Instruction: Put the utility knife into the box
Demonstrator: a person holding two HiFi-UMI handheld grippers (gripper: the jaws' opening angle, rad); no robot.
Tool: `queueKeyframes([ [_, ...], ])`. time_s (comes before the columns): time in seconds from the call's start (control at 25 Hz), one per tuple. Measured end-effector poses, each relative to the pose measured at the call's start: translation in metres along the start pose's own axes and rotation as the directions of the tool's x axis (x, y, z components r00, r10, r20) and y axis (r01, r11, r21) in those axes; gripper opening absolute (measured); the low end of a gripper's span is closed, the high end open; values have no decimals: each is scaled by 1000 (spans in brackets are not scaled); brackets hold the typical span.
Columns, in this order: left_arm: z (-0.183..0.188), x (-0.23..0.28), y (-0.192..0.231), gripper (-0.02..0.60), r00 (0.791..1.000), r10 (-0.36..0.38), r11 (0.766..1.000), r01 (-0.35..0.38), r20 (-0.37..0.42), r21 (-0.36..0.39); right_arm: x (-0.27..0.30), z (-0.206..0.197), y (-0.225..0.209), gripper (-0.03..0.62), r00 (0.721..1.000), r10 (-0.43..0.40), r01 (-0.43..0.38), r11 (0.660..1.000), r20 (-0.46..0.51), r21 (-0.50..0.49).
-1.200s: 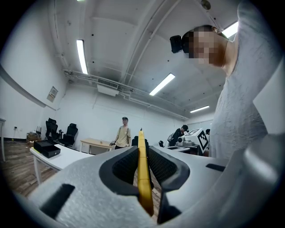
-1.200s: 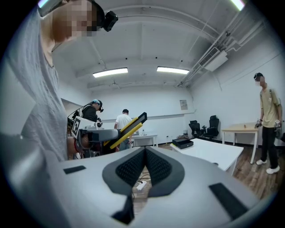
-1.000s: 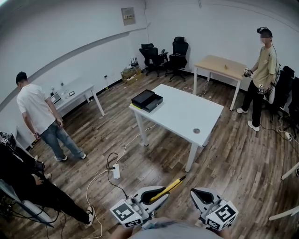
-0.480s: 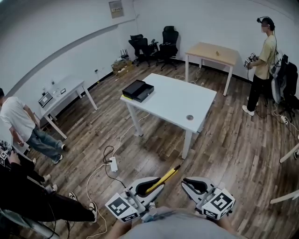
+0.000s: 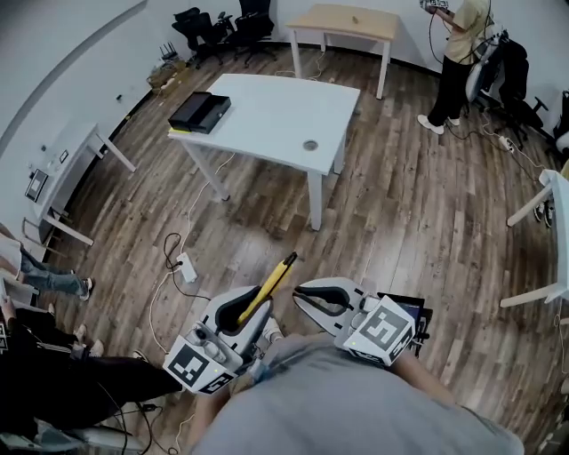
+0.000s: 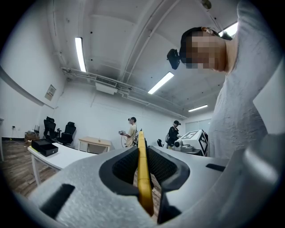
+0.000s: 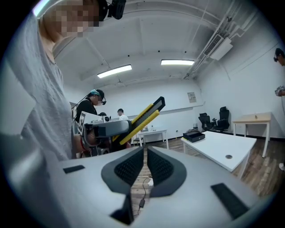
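Observation:
A yellow utility knife sticks out up and to the right from my left gripper, which is shut on its handle. In the left gripper view the knife runs edge-on between the dark pads. Just to the right, my right gripper has its jaws nearly touching, with nothing between them; its own view also shows the left gripper holding the knife. The black box lies open at the far left corner of the white table, well ahead of both grippers. It also appears as the box and the box in the gripper views.
Wooden floor lies between me and the table. A power strip with cables lies on the floor at left. A small round thing sits near the table's front edge. A person stands by a wooden table at the back. A grey desk is left.
The head view has tipped down and moved toward the white table, which now sits higher in frame. Both grippers keep their pose, and the left still holds the knife.

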State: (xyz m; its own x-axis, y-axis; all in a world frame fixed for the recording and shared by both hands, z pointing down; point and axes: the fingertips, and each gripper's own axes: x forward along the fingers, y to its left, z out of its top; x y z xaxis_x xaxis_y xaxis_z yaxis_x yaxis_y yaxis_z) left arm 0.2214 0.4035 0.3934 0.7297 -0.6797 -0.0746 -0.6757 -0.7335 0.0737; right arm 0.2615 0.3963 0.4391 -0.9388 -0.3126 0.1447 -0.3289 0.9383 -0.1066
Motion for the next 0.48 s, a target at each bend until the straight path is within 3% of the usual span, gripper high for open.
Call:
queueKeyframes([
  [0.48, -1, 4, 8, 83, 1000, 21, 999, -21, -8, -28, -3, -1, -16, 31, 999, -15, 16, 1000, -29, 21],
])
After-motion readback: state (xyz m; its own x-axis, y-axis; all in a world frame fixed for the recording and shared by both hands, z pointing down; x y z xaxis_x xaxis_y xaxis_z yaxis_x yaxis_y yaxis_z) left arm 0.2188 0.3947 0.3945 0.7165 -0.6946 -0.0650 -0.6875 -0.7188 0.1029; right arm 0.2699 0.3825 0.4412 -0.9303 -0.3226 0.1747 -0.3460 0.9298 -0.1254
